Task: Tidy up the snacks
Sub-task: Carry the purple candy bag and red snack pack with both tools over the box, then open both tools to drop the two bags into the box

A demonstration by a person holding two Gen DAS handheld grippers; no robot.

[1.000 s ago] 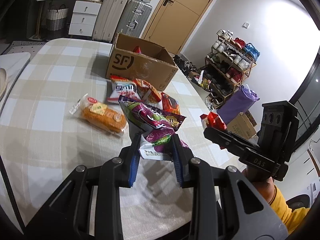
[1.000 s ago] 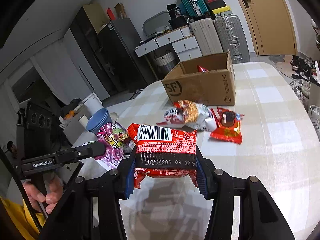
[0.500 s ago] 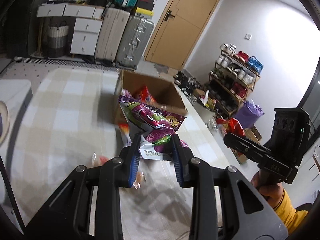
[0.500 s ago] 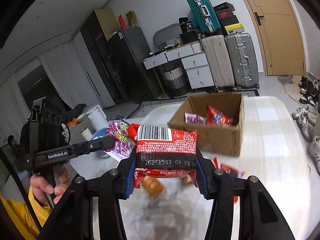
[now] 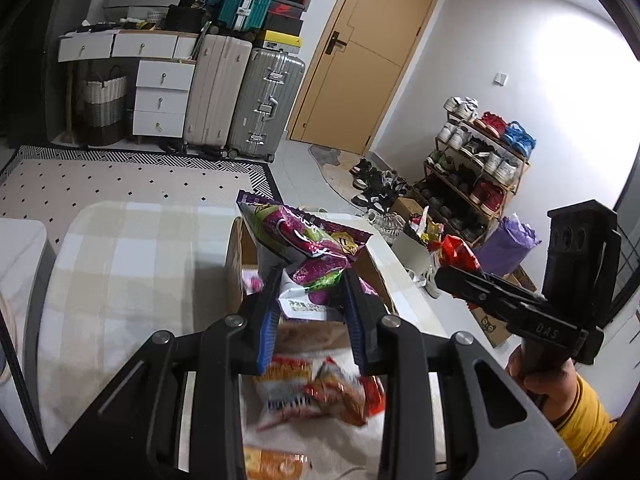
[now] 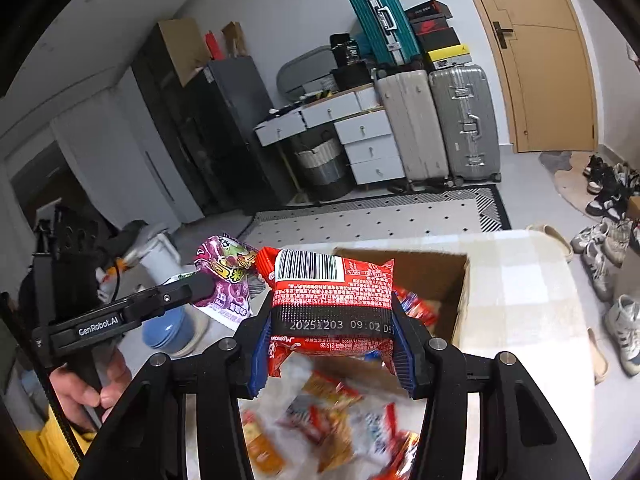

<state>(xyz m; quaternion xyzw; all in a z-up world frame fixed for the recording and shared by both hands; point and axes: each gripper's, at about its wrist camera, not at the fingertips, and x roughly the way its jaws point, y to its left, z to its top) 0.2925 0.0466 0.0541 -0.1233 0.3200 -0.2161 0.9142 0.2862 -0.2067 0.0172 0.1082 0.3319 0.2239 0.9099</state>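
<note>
Crinkly packets (image 6: pixel 332 304) now above cardboard box (image 6: pixel 440 276)

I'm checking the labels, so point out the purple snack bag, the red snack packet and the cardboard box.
purple snack bag (image 5: pixel 304 240), left wrist view, printed front
red snack packet (image 6: pixel 332 300), right wrist view, middle of back
cardboard box (image 6: pixel 460 304), right wrist view, right wall

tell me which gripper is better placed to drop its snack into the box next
Left, narrowly. The left gripper holds its purple packet right over the cardboard box opening; the right gripper and its red packet sit nearer the box's near edge.
</note>
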